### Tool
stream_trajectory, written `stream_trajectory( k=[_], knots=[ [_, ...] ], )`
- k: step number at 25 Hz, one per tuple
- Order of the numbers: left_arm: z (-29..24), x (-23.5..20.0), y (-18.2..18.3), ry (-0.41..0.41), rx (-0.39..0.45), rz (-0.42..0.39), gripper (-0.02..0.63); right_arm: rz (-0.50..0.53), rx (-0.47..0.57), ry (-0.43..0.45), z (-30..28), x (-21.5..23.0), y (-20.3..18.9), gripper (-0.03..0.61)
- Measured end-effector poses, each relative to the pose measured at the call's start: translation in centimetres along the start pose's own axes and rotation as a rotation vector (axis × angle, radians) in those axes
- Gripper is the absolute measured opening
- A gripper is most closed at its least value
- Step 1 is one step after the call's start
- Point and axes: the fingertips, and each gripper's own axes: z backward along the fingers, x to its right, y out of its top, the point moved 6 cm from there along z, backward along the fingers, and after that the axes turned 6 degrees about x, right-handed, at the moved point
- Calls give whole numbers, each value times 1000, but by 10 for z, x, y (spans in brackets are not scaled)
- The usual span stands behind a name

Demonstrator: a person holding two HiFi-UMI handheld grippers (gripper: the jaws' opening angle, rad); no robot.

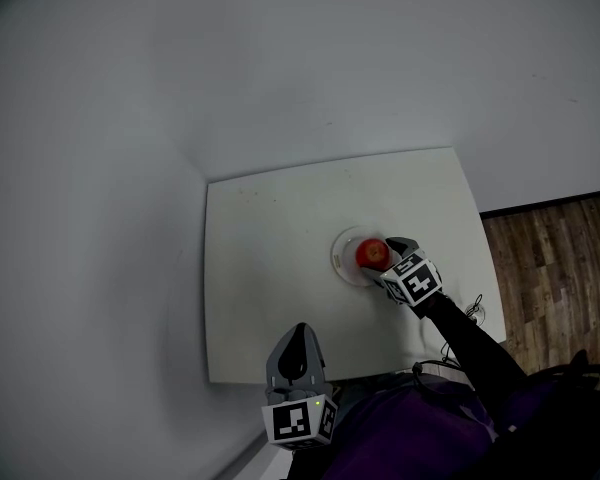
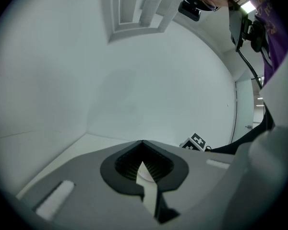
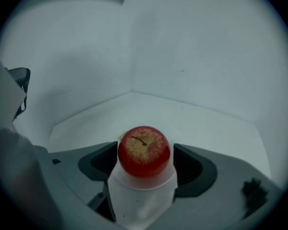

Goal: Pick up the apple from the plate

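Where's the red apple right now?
In the head view the apple sits on the white plate, a bit right of the table's middle, between the open jaws of the right gripper.

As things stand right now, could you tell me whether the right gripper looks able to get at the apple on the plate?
Most likely yes: the right gripper has its jaws wide apart on either side of the apple, which sits on the plate, and nothing blocks them.
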Motion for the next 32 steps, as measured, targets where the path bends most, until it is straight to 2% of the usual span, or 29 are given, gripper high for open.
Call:
stream_trajectory(
  k=[13, 21, 32],
  knots=[
    [-8, -1, 0, -14, -22, -15, 6, 2, 31, -32, 1, 4, 1, 351],
    [-15, 5, 1, -43, -24, -13, 6, -1, 90, -61, 24, 12, 10, 351],
    [-21, 13, -3, -92, -16, -8, 6, -6, 101, -123, 57, 17, 2, 351]
  ],
)
